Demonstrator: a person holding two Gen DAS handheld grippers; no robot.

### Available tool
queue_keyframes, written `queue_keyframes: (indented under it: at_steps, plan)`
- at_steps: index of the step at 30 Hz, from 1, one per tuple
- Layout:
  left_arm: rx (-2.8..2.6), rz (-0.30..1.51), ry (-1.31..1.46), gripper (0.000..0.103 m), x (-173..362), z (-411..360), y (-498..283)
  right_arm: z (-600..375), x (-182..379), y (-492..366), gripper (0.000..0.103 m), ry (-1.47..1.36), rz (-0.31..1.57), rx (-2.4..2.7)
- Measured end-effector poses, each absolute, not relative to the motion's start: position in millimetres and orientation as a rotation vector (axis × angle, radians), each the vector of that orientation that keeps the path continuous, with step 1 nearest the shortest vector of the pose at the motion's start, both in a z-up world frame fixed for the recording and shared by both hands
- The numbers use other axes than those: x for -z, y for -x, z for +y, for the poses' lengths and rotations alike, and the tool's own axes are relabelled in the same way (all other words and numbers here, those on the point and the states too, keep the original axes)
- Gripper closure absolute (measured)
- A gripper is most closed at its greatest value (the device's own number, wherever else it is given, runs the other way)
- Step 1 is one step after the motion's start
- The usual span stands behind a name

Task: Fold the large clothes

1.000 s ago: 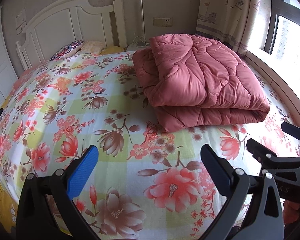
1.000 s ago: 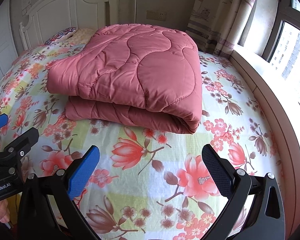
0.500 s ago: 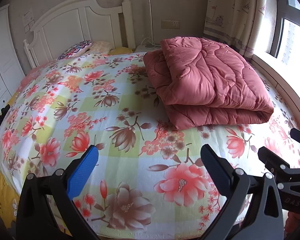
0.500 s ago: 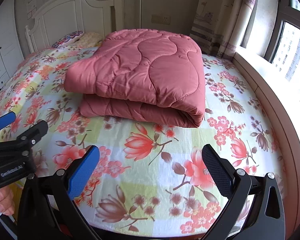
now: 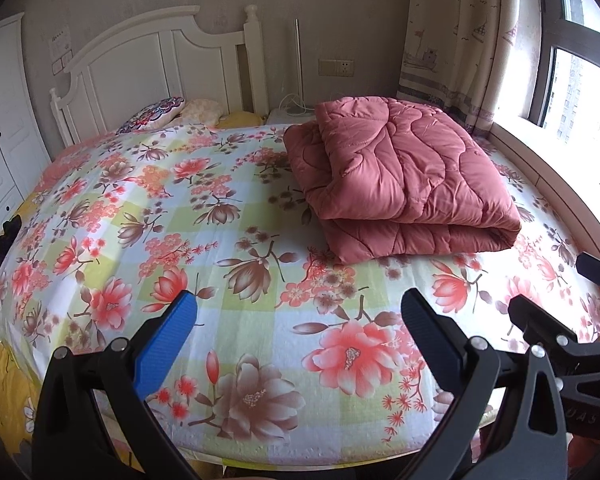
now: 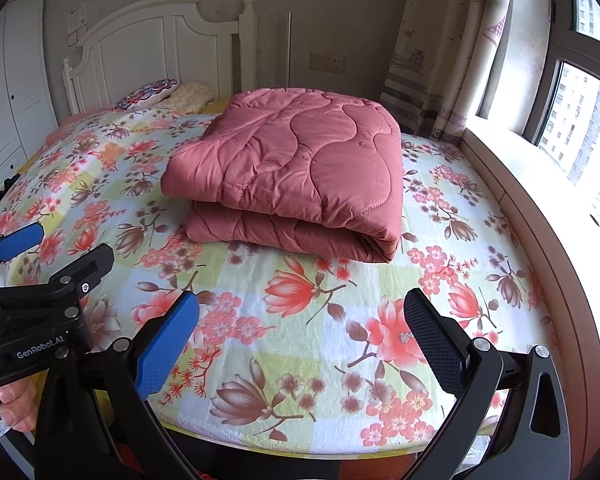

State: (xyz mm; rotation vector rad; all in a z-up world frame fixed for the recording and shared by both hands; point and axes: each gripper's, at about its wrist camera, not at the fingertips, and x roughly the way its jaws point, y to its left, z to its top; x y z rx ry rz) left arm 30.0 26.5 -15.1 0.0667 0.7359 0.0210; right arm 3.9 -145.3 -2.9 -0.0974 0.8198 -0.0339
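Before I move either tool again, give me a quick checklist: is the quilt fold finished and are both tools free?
1. Quilt folded into a compact stack: ok.
2. Quilt resting fully on the bed, clear of the edge: ok.
3. Left tool open and empty: ok.
4. Right tool open and empty: ok.
5. Both tools clear of the quilt: ok.
6. Far side of the quilt folded neatly: cannot tell, hidden from both views.
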Motion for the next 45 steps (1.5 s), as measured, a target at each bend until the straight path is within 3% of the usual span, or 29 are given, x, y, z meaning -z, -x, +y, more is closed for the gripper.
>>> queue_keyframes:
  at_steps: [45]
  plan:
    - [-0.01,0.738,-0.067,0.002,15.3,23.7,-31.3,-145.7,6.1,-7.0,0.005,0.085,0.826,0.03]
